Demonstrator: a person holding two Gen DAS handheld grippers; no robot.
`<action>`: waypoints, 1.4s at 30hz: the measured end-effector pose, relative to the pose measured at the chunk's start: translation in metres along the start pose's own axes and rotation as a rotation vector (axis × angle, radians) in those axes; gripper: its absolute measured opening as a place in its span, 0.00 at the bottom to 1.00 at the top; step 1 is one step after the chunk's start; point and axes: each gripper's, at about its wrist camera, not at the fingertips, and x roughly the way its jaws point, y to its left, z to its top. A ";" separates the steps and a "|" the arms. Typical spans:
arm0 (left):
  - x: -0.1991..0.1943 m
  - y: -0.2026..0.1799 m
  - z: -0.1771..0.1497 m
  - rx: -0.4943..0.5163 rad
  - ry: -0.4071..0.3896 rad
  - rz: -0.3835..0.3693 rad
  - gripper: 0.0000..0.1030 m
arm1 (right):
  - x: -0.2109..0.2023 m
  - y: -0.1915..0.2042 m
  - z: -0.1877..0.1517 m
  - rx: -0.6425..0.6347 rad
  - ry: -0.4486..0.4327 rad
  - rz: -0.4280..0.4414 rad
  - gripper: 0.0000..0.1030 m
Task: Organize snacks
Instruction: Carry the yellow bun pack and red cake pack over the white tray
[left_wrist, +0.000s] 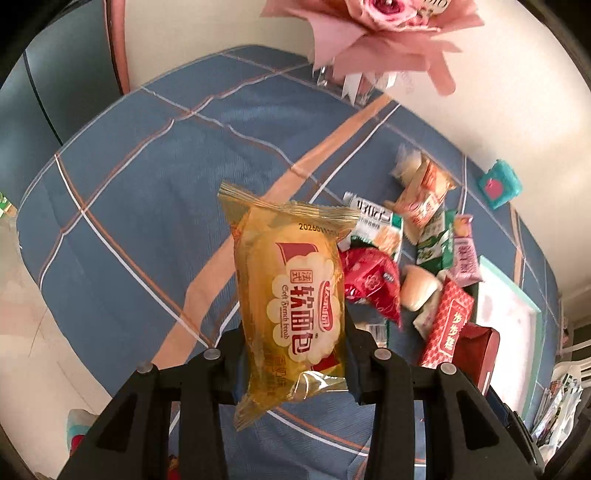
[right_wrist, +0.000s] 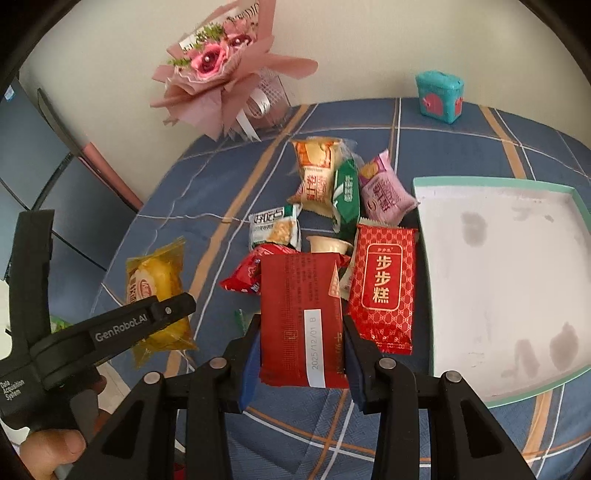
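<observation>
Left tongs (left_wrist: 291, 354) clamped on a yellow soft French bread packet (left_wrist: 295, 291), held clear above the tabletop (left_wrist: 147, 206). Right tongs (right_wrist: 301, 350) gripping a dark red snack packet (right_wrist: 301, 317), date label facing up, also lifted. Just beside it lies a red patterned cake packet (right_wrist: 382, 291). Beyond, a loose heap of snacks (right_wrist: 332, 188) on the blue plaid cloth. White tray with teal rim (right_wrist: 424, 229) to the right. Pink bouquet (right_wrist: 221, 74) and teal box (right_wrist: 439, 98) by the wall.

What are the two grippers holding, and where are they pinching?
The left gripper pinches the yellow bread packet near its lower end. The right gripper pinches the dark red packet by its two side edges.
</observation>
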 end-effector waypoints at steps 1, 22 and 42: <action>-0.001 -0.003 -0.001 0.002 -0.005 -0.001 0.41 | 0.000 0.001 0.000 -0.002 -0.001 -0.003 0.41; 0.010 -0.062 -0.029 0.125 -0.014 -0.024 0.41 | -0.030 -0.095 0.011 0.205 -0.021 -0.175 0.41; 0.024 -0.196 -0.063 0.398 -0.007 -0.103 0.41 | -0.053 -0.194 0.012 0.390 -0.054 -0.314 0.41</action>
